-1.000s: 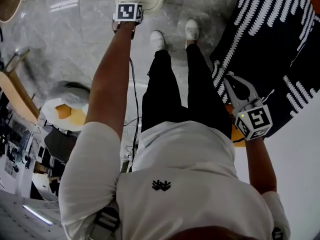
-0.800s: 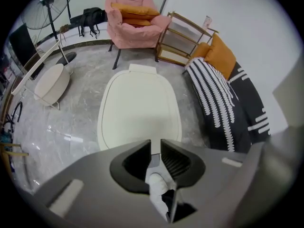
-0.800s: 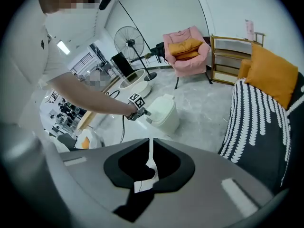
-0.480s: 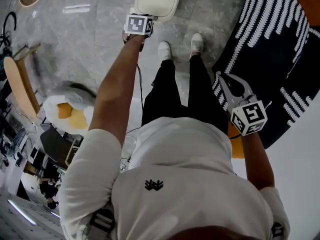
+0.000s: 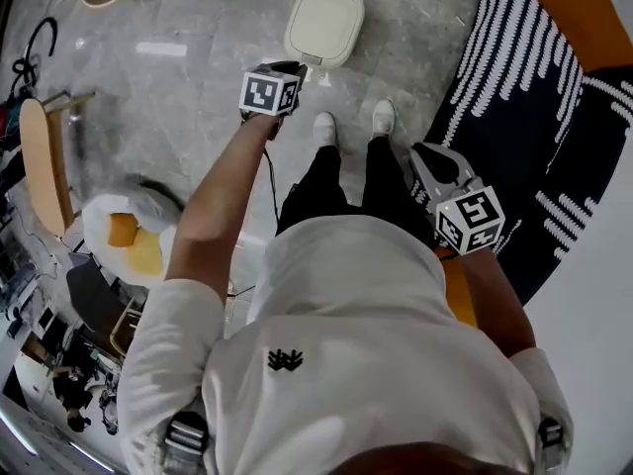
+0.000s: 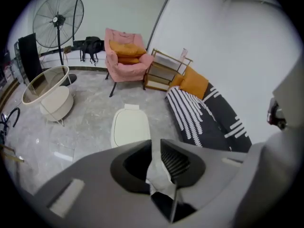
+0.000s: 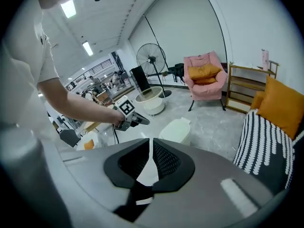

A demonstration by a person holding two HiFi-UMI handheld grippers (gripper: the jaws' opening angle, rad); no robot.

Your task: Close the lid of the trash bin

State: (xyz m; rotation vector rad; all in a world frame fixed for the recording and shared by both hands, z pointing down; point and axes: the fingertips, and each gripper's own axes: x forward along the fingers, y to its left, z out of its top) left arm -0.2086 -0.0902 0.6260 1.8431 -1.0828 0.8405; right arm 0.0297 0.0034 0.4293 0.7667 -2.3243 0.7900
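The cream trash bin [image 5: 323, 23] stands on the grey marble floor with its lid lying flat and down; it also shows in the left gripper view as the bin [image 6: 130, 127] and in the right gripper view as the bin [image 7: 176, 129]. My left gripper [image 5: 300, 69] is held out just short of the bin's near left corner, a little above the floor. Its jaws [image 6: 156, 144] are shut on a crumpled scrap of white paper [image 6: 159, 172]. My right gripper [image 5: 420, 156] hangs by the person's right leg, well back from the bin, shut with nothing in it [image 7: 151, 144].
The person's white shoes [image 5: 353, 123] stand just short of the bin. A black-and-white striped sofa [image 5: 534, 117] with an orange cushion [image 5: 579, 13] runs along the right. A pink armchair [image 6: 126, 61], a shelf [image 6: 166, 70], a round table [image 6: 52, 91] and a standing fan [image 6: 58, 20] lie beyond.
The left gripper has drawn back from the bin's edge toward the person, and the whole bin now shows ahead of it. The right gripper has barely moved.
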